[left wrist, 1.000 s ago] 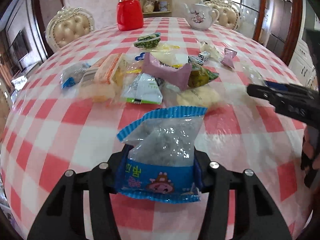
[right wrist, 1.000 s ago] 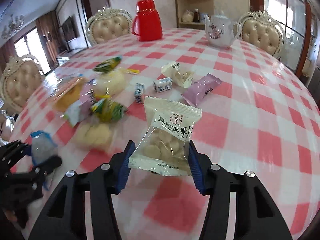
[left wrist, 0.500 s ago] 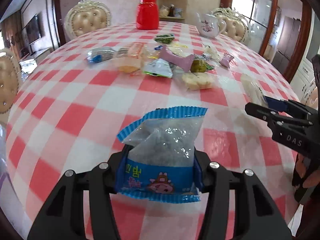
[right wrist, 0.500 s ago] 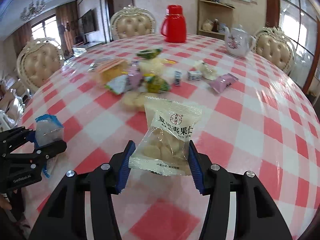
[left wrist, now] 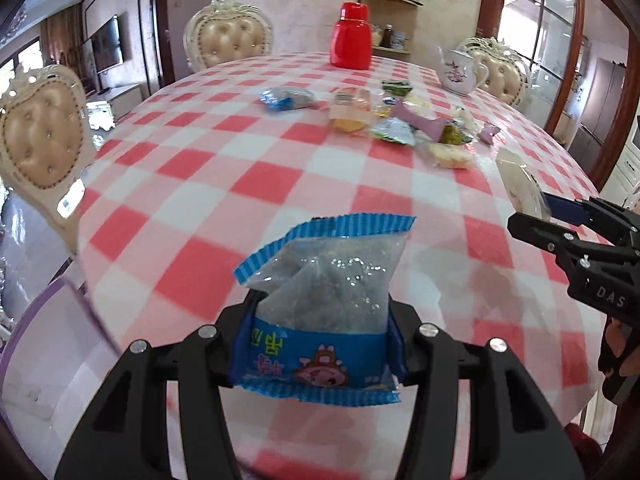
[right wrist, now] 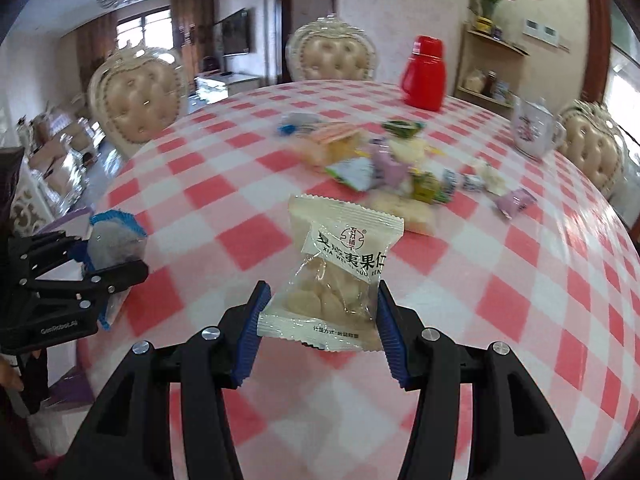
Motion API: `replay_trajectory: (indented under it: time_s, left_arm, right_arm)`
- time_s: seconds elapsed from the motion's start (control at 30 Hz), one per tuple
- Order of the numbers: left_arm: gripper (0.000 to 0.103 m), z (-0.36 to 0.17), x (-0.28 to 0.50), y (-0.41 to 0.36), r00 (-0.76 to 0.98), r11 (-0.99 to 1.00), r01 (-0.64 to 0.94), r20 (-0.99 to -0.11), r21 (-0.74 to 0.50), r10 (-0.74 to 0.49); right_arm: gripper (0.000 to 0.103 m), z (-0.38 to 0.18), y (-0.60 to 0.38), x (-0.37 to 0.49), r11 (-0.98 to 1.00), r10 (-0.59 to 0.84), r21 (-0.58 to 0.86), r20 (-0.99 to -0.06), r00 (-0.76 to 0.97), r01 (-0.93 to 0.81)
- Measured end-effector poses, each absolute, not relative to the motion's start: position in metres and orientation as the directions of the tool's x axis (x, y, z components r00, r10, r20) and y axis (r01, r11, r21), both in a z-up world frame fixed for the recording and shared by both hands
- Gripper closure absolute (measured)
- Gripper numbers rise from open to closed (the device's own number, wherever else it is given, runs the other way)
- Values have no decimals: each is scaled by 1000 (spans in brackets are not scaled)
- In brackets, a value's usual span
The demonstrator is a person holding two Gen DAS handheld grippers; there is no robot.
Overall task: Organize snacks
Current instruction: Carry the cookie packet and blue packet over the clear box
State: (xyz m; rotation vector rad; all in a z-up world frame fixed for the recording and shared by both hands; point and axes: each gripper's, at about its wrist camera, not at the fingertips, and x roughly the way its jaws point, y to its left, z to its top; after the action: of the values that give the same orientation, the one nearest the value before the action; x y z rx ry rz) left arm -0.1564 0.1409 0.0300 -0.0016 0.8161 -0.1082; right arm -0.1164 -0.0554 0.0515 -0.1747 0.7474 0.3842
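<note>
Room: a dining room with cream tufted chairs [left wrist: 230, 42] around a round table [left wrist: 192, 216] under a red-and-white checked cloth; a wall shelf stands behind it

Left wrist view, table: a red thermos jug [left wrist: 352, 36] and a white floral teapot [left wrist: 458, 70] stand at the far side; a loose heap of snack packets [left wrist: 394, 124] lies nearer the middle, with a blue-ended packet [left wrist: 286, 98] at its left edge

Left wrist view, left gripper [left wrist: 320, 344]: its jaws are clamped on a blue-trimmed snack bag [left wrist: 320, 300], one pad on each side edge; the bag stands upright with its clear part and serrated top sticking up, above the near part of the table

Left wrist view, right gripper [left wrist: 560, 220]: seen from the side at the right edge, it carries a pale packet [left wrist: 518, 182]; part of a hand [left wrist: 622, 352] shows below it

Right wrist view, table: the same jug [right wrist: 424, 74] and teapot [right wrist: 534, 128] are at the far side, the heap [right wrist: 384, 160] between them and the gripper, and a lilac packet [right wrist: 516, 202] lies apart at the right

Right wrist view, right gripper [right wrist: 320, 316]: its blue ribbed pads [right wrist: 250, 332] press the lower corners of a cream nut packet [right wrist: 340, 264] printed in Chinese, held upright and slightly tilted over the cloth

Right wrist view, left gripper [right wrist: 116, 264]: at the left edge, closed on the blue-trimmed bag [right wrist: 114, 240] beside the table's rim
</note>
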Motion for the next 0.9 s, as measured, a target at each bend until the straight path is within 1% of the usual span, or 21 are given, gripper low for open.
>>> replay_trajectory:
  time_s: [0.23,0.47,0.63,0.9]
  left_arm:
    - [50,35,-186,182,694,998,48,-717,-32,-56]
    - [50,36,-210,225,697,1000,-12,-717,-23,-8]
    - [50,30,-225,253,677,999,-45,-736,-2,29]
    - [50,17,-244,304,629,990,-139,-771,15,100]
  right_arm:
    - [52,51,10,-142,847,358,-32,-704,614,-530]
    - [52,43,63,-162,781,394,-57,-728,561,-622]
    - [52,38,99,-177,725,417,-75,-743,523,-685]
    - [52,33,153,-205,621,455,-103,-760,465,-777]
